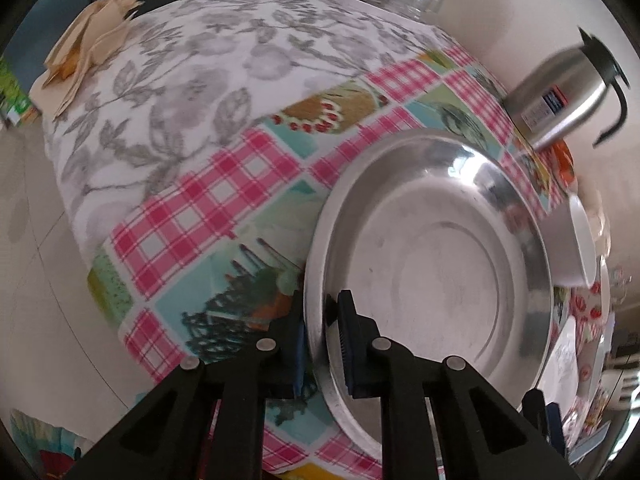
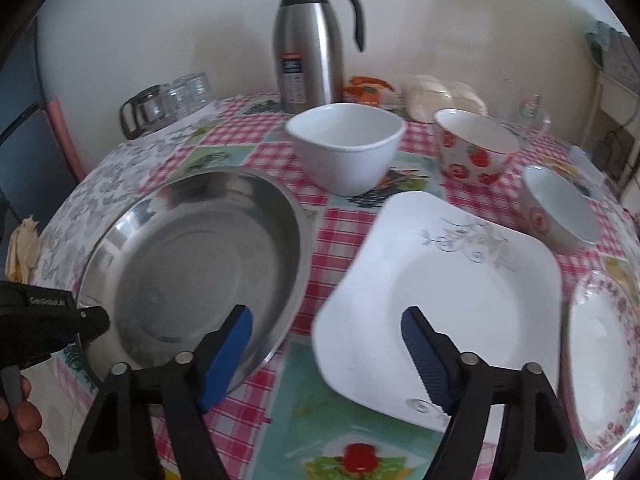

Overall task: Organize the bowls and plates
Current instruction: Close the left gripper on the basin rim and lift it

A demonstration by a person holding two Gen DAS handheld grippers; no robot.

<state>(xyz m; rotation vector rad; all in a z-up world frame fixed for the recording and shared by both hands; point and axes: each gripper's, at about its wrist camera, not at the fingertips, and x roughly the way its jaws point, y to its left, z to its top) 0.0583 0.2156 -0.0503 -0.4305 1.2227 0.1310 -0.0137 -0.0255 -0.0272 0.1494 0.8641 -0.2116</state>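
A round steel plate (image 1: pixel 432 264) (image 2: pixel 192 264) lies on the patterned tablecloth. My left gripper (image 1: pixel 322 320) is shut on its near rim, one pad outside and one inside; the right wrist view shows that gripper (image 2: pixel 80 320) at the plate's left edge. My right gripper (image 2: pixel 326 320) stands open, with its left pad over the steel plate's right rim and its right pad over a white square plate (image 2: pixel 440 300). The square plate's left corner sits between the pads, which do not press on it. Behind stand a white bowl (image 2: pixel 344 148), a strawberry bowl (image 2: pixel 472 148) and a small bowl (image 2: pixel 560 212).
A floral-rimmed plate (image 2: pixel 600 360) lies at the right table edge. A steel thermos jug (image 2: pixel 308 48), glasses (image 2: pixel 172 96), a glass mug (image 2: pixel 528 116) and bags (image 2: pixel 440 96) line the back by the wall. Paper napkins (image 1: pixel 88 48) sit at the far left corner. A hand (image 2: pixel 24 420) holds the left gripper.
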